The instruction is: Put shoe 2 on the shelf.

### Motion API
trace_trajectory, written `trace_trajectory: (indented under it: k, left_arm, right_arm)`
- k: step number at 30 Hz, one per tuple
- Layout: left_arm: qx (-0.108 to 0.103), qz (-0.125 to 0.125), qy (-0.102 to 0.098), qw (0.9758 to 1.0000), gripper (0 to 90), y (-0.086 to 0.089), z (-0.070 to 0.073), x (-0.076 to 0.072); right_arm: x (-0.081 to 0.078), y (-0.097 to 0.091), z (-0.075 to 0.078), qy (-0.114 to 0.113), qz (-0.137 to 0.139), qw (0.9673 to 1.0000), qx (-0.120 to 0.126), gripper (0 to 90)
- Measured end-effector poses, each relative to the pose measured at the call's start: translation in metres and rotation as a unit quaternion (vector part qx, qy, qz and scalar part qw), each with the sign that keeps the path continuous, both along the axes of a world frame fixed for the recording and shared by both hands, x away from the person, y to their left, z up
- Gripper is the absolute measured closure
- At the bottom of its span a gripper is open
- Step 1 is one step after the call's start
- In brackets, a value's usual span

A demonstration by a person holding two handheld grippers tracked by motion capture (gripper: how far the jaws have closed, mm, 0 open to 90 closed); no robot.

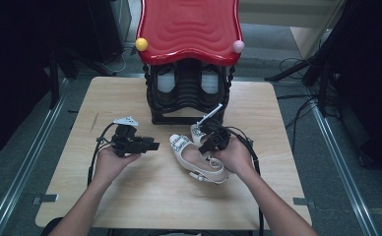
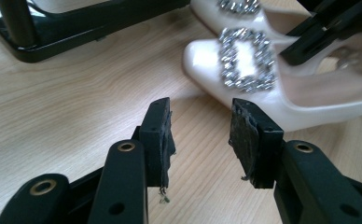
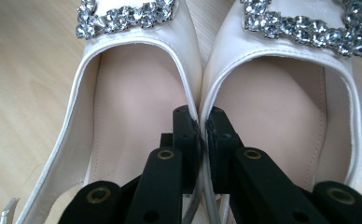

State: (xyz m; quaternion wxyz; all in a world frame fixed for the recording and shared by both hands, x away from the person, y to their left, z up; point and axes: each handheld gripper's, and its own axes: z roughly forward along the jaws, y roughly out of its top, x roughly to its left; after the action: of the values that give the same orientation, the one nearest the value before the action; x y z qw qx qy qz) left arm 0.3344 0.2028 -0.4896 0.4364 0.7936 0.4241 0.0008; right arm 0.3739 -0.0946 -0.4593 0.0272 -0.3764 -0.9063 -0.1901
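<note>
On the pale wooden table (image 1: 144, 196), right tool (image 3: 201, 116) pinching two glossy white, rhinestone-buckled shoes (image 3: 137, 93) together.

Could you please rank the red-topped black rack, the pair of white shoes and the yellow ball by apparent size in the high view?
1. Red-topped black rack, clearly largest.
2. Pair of white shoes, partly hidden by the right gripper.
3. Yellow ball, smallest; it sits farther from the camera, but the gap is plain.
</note>
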Motion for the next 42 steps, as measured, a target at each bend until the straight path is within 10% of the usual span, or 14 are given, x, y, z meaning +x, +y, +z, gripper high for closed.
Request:
trace_trajectory:
  k: [12,18,29,42]
  left_arm:
    - [-0.012,0.025,-0.007,0.9996,59.0,0.023,0.003,-0.007]
    - [-0.017,0.035,-0.005,0.9992,59.0,0.032,0.004,-0.010]
    - [-0.021,0.047,-0.008,0.9986,59.1,0.037,0.003,-0.012]
    - [-0.018,0.047,-0.007,0.9987,59.5,0.036,0.003,-0.012]
  right_arm:
    - [0.007,0.019,0.064,-0.043,0.134,0.9899,0.009,85.7]
    - [0.006,0.025,0.106,-0.061,0.201,0.9772,0.029,85.7]
    - [0.003,0.018,0.183,-0.070,0.173,0.9721,0.142,85.6]
    - [0.014,0.001,0.249,-0.135,0.068,0.9400,0.306,85.7]
